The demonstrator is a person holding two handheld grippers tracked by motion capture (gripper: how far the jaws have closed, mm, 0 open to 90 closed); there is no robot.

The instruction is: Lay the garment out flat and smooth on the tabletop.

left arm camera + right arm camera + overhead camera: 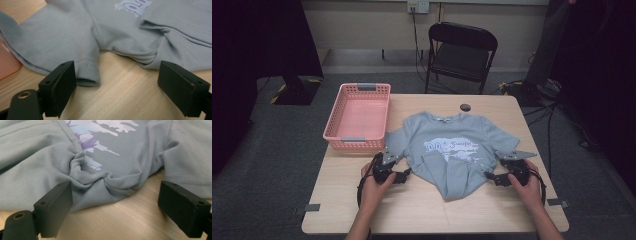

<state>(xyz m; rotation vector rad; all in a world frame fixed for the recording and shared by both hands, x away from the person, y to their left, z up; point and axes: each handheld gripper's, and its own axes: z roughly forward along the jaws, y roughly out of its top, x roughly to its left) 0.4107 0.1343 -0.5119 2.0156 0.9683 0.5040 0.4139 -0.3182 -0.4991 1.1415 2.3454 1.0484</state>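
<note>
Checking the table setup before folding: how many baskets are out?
1. A pink plastic basket sits at the table's far left corner, touching the grey T-shirt's sleeve; its pink edge shows in the left gripper view.

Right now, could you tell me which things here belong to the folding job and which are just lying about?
In the job: grey T-shirt, left gripper, right gripper.
Lying about: pink basket, small dark round object, black folding chair.

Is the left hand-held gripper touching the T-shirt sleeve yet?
Cannot tell. In the left gripper view the left hand-held gripper stands open, with the sleeve of the T-shirt ending right beside one jaw; no plain gap or contact shows.
</note>
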